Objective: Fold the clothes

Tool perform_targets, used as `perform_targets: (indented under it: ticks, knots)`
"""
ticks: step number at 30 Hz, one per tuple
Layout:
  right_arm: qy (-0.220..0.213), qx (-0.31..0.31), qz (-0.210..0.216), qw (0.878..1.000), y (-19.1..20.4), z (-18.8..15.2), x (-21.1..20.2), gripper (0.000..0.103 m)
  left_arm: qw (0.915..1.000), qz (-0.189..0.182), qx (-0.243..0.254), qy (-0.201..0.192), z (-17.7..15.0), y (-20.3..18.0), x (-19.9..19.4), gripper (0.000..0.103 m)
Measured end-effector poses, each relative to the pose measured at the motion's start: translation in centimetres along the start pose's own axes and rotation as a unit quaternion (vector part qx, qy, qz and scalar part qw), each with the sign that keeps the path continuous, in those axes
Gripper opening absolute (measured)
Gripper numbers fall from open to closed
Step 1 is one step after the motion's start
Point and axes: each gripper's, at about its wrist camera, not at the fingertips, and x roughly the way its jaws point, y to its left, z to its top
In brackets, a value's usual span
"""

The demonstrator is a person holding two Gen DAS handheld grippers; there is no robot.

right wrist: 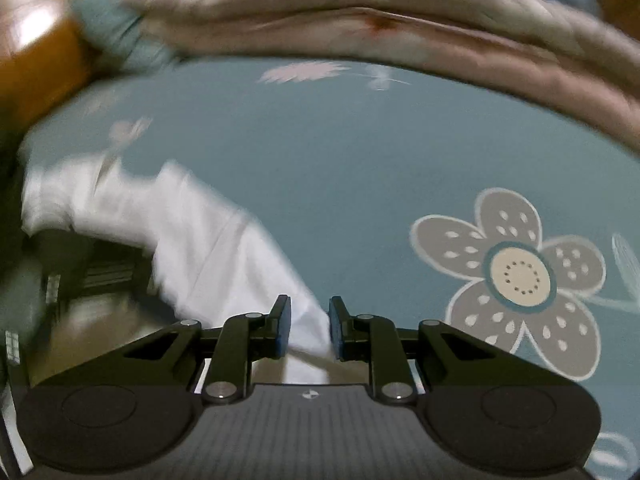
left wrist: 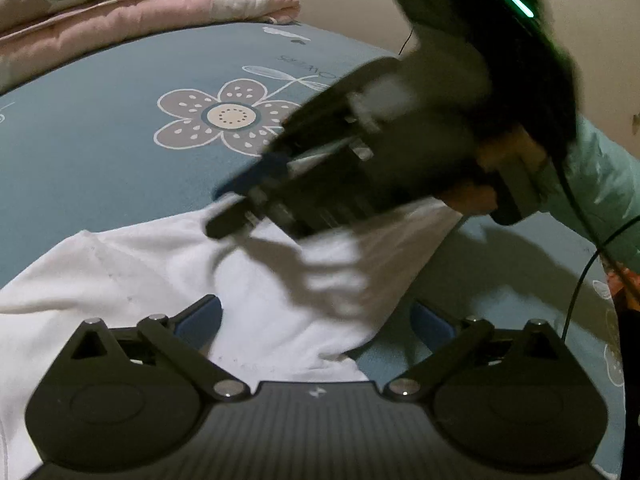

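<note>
A white garment [left wrist: 132,280] lies spread on the blue flowered bedsheet [left wrist: 100,140]. My left gripper [left wrist: 316,324] hovers just over it, fingers wide apart and nothing pinched. In the left wrist view my right gripper [left wrist: 224,212] comes in blurred from the upper right, held by a hand in a mint sleeve [left wrist: 600,184], its tips at the garment's far edge. In the right wrist view the right gripper [right wrist: 308,330] has its jaws drawn narrow, with a fold of the white garment [right wrist: 200,232] pinched between the blue pads [right wrist: 282,328]. The cloth trails off to the left.
A folded pink quilt [left wrist: 140,12] is stacked at the back of the bed; it also shows in the right wrist view [right wrist: 400,20]. An orange wooden frame [right wrist: 44,60] stands at far left. A black cable [left wrist: 580,280] hangs by the sleeve. Bare sheet with a grey flower print [right wrist: 516,276] lies to the right.
</note>
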Motion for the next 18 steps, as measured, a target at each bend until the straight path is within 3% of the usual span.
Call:
perform_targets:
  ticks: [4,8,10,12,13,18]
  knots:
    - [0.0,-0.041,-0.013,0.999,1.2,-0.7,-1.4,0.027,1.0,-0.001,0.002,-0.003,-0.1,0.1,-0.2,0.101]
    - [-0.017,-0.002,-0.011,1.0,-0.3,1.0,-0.9,0.031,0.9999,0.006,0.01,-0.005,-0.3,-0.1,0.0,0.101]
    - [0.001,0.032,0.018,0.999,-1.6,1.2,0.4,0.03,0.9999,0.008,0.012,-0.006,-0.4,-0.2,0.0,0.102]
    - [0.004,0.044,0.033,0.998,-1.8,0.8,0.9,0.016,0.9999,0.008,0.01,-0.008,-0.3,-0.1,0.0,0.102]
    - [-0.001,0.046,0.036,0.998,-1.8,0.7,0.7,0.003,0.9999,0.008,0.009,-0.01,-0.3,-0.1,0.0,0.102]
    - [-0.04,0.065,-0.027,0.997,-2.0,1.1,0.4,0.004,0.9991,0.011,-0.016,-0.038,0.5,0.5,-1.6,0.102]
